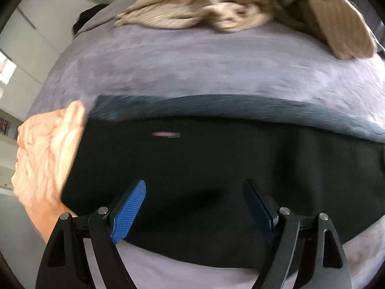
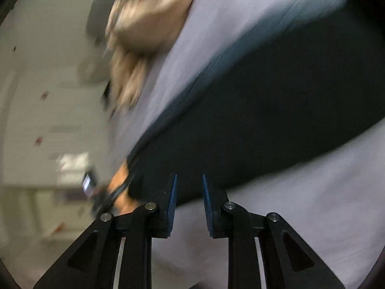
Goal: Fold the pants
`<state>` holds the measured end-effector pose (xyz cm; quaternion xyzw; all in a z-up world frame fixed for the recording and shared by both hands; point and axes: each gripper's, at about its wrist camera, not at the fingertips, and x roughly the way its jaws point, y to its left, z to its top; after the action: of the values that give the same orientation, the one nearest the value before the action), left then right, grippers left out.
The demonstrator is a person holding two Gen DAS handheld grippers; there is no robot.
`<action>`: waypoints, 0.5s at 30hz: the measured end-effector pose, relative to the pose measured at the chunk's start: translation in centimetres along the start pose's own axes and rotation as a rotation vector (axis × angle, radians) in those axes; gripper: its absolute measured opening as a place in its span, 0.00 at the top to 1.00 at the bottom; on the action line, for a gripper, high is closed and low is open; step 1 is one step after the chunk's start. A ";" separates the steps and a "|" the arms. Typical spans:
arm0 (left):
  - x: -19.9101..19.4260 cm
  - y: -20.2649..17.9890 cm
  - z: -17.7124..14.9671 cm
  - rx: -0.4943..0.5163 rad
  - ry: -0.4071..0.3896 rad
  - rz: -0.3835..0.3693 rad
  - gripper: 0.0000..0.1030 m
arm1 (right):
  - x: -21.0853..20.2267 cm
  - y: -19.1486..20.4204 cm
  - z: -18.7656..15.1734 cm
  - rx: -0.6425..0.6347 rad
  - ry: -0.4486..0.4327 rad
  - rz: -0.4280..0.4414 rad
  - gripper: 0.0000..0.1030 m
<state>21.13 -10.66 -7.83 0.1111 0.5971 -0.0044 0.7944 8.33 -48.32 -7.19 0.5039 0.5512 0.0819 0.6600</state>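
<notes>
Dark pants (image 1: pixel 204 168) lie flat across the purple-grey bed (image 1: pixel 192 72), with a blue-grey ribbed band (image 1: pixel 216 108) along their far edge. My left gripper (image 1: pixel 197 187) is open wide, its blue pads over the pants' near part, holding nothing. In the blurred right wrist view the pants (image 2: pixel 276 110) run diagonally. My right gripper (image 2: pixel 189 180) is open with a narrow gap, at the pants' near edge, holding nothing. The other gripper and a hand (image 2: pixel 118 187) show at the pants' left end.
A beige crumpled garment (image 1: pixel 204 7) and a beige ribbed piece (image 1: pixel 341 29) lie at the far side of the bed. A peach-coloured cloth (image 1: pixel 45 149) sits at the pants' left end. White cupboards (image 1: pixel 31 48) stand beyond the bed's left edge.
</notes>
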 end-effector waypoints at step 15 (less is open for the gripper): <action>6.5 9.8 -1.7 0.011 0.040 -0.150 0.08 | 19.4 2.3 -6.9 0.225 0.145 0.086 0.74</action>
<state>22.74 0.04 -12.78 0.0707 0.6196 -0.0649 0.7790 11.17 -30.34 -17.18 0.5908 0.5808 0.0840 0.5536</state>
